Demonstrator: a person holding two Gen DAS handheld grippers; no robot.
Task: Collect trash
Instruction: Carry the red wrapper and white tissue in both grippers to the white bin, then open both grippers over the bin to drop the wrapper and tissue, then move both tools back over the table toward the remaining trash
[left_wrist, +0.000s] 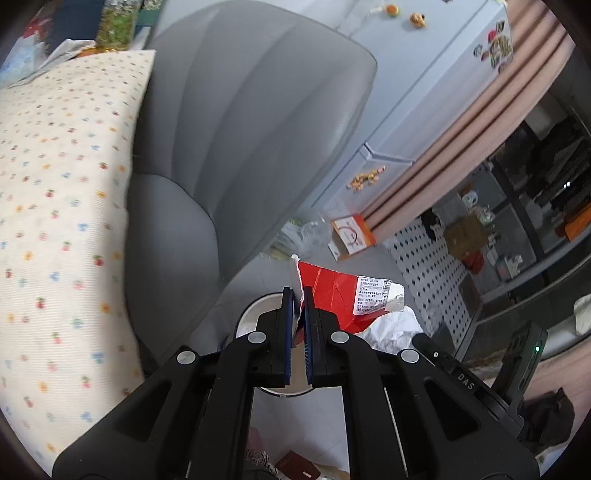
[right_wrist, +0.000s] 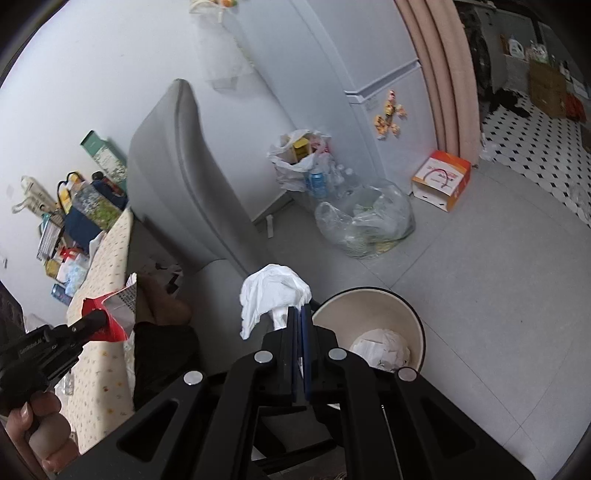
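With both pieces of trash in hand, we are hovering right by the waste bin (right_wrist: 369, 325), a cream tub with a dark rim on the grey floor, crumpled paper already inside. Our left gripper (left_wrist: 298, 295) is clamped on the torn edge of a red wrapper (left_wrist: 332, 291), and our right gripper (right_wrist: 298, 314) is pinched tight on a wad of white tissue (right_wrist: 273, 291), which sits just left of the bin's rim, not over its mouth.

What could go wrong? Let go of the tissue from there and it probably lands on the floor or on the grey chair (right_wrist: 192, 177) beside us. The wrapper is light and held by a thin strip; it could tear or flutter wide of the opening.

Only the right wrist view gives us the bin's full mouth and its contents; in the left wrist view the gripper hides most of it, though the wrapper's printed label (left_wrist: 371, 295) shows there alone
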